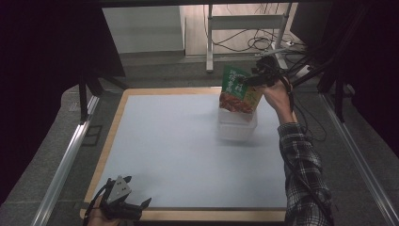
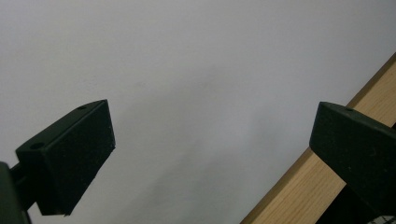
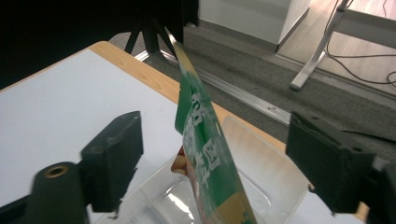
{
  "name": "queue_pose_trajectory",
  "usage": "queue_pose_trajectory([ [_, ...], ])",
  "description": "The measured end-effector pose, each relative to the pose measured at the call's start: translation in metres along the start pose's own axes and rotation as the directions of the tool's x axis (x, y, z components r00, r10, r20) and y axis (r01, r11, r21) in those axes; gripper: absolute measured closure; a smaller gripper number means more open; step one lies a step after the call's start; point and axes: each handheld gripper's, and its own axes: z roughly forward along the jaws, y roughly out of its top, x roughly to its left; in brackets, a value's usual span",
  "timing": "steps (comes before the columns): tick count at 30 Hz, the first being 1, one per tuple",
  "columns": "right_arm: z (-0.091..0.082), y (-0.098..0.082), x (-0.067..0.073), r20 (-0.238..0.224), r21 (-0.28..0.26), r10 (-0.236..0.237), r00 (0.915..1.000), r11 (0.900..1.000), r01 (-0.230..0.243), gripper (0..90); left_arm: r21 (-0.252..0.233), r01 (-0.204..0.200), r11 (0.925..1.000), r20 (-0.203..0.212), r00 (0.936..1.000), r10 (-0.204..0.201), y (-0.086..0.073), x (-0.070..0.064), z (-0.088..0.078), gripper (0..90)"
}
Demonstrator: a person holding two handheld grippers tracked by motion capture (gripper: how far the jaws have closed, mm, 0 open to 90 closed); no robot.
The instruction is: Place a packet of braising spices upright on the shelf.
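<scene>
From the high view, I see my right hand-held gripper at about one o'clock on the worktop, beside the top of a green food pouch that stands tilted in a clear plastic tub. My left hand-held gripper rests at seven o'clock near the front edge, well apart from both.

In the left gripper view, its jaws are spread wide over the bare worktop, nothing between them.

In the right gripper view, the pouch stands between spread jaws that do not press it, its lower end inside the tub. I judge this to be the release step: the pouch is placed. Next I should back the right gripper away without knocking the leaning pouch over.
</scene>
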Motion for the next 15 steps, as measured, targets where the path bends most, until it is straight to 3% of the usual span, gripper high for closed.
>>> queue_pose_trajectory([
  [9,-0.01,-0.006,0.0,0.003,-0.02,0.021,0.9998,1.0,-0.021,5.2,0.0,0.001,1.0,-0.001,1.0,-0.001,0.0,0.0,0.0,0.0],
  [15,-0.017,-0.009,0.003,0.011,-0.021,0.015,0.9998,1.0,-0.015,3.1,-0.003,0.004,1.0,-0.005,1.0,-0.004,0.0,0.0,0.0,0.0],
])
